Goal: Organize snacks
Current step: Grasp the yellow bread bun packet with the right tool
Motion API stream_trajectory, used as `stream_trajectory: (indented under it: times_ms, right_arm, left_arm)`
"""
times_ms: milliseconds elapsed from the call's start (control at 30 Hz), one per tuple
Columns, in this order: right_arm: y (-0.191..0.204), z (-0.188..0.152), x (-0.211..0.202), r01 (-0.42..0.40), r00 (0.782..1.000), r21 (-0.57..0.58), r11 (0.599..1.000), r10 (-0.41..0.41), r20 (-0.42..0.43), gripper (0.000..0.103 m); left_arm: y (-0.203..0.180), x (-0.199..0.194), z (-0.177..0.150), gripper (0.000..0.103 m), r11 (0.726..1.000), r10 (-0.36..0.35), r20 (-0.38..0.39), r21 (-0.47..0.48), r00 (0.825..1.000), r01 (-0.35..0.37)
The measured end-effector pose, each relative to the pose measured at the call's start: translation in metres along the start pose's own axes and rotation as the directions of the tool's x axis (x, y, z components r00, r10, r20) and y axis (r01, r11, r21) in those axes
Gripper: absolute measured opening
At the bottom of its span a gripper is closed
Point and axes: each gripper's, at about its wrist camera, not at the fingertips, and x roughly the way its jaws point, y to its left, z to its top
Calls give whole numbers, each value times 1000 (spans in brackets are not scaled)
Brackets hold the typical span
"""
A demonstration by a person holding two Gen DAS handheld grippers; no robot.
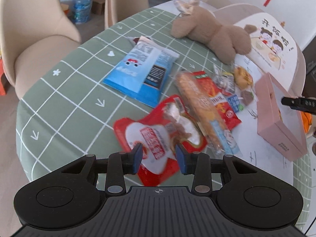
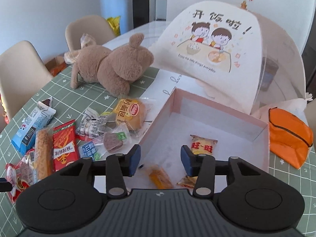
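Note:
Several snack packets lie in a pile on the green checked tablecloth (image 1: 65, 106). My left gripper (image 1: 159, 158) is open, its jaws on either side of a red and white meat snack pouch (image 1: 156, 140), just above it. Beside the pouch lie a long bread stick packet (image 1: 197, 102), a red packet (image 1: 215, 96) and a blue and white bag (image 1: 142, 71). My right gripper (image 2: 161, 161) is open and empty above the pink box (image 2: 197, 100), which holds a yellow packet (image 2: 203, 145), an orange packet (image 2: 160, 177) and one more packet (image 2: 185, 182).
A brown plush toy (image 2: 112, 67) lies behind the snacks. A white mesh food cover (image 2: 217, 45) stands behind the box. An orange pouch (image 2: 288, 136) lies right of the box. Beige chairs (image 1: 35, 39) stand at the table's far edge.

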Motion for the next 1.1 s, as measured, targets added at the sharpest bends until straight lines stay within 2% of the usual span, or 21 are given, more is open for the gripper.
stream_trajectory:
  times_ms: [67,167,200,367,467,500,600,700,800,867,1033,1100]
  right_arm:
    - [10,16,11,-13,1000,8,1000,13,-16,51]
    - [33,48,39,-44,998,13,999,45,-50,64]
    - [41,59,52,-42,997,12,999,42,-66,66]
    - [64,94,130,71,984,-3,997,-71,-161,65]
    - [72,93,151,89,974,-11,996,-90,-207,57]
    - [78,89,149,86,975,-37,996,-92,-202,55]
    - [92,68,129,12,978,-59,998,-24,-209,50]
    - [99,38,102,-60,970,-35,998,50,-237,49]
    - [100,0,68,-110,966,-57,992,93,-242,48]
    - [96,-20,51,-120,964,-64,991,101,-245,48]
    - [76,-68,14,-186,950,-5,983,178,-255,49]
    - [67,-85,1,-186,951,11,983,182,-248,53]
  left_arm:
    - [5,3,5,41,1000,-27,-1,-5,1000,27]
    - [7,7,10,41,999,-48,5,19,999,47]
    - [7,7,11,41,998,-54,5,28,999,54]
    - [7,2,7,41,992,-92,-32,78,995,95]
    - [5,-3,-2,41,986,-91,-59,136,994,98]
    - [4,-3,-6,41,983,-94,-74,151,993,104]
    - [3,4,-12,40,979,-91,-103,170,991,108]
    - [-3,9,-8,40,978,-92,-86,181,992,106]
    - [-10,16,3,40,977,-101,-61,182,993,111]
    - [-14,23,10,40,978,-112,-58,173,992,121]
    - [-24,33,24,40,981,-114,-38,156,993,119]
    - [-28,27,28,40,977,-132,-21,164,991,134]
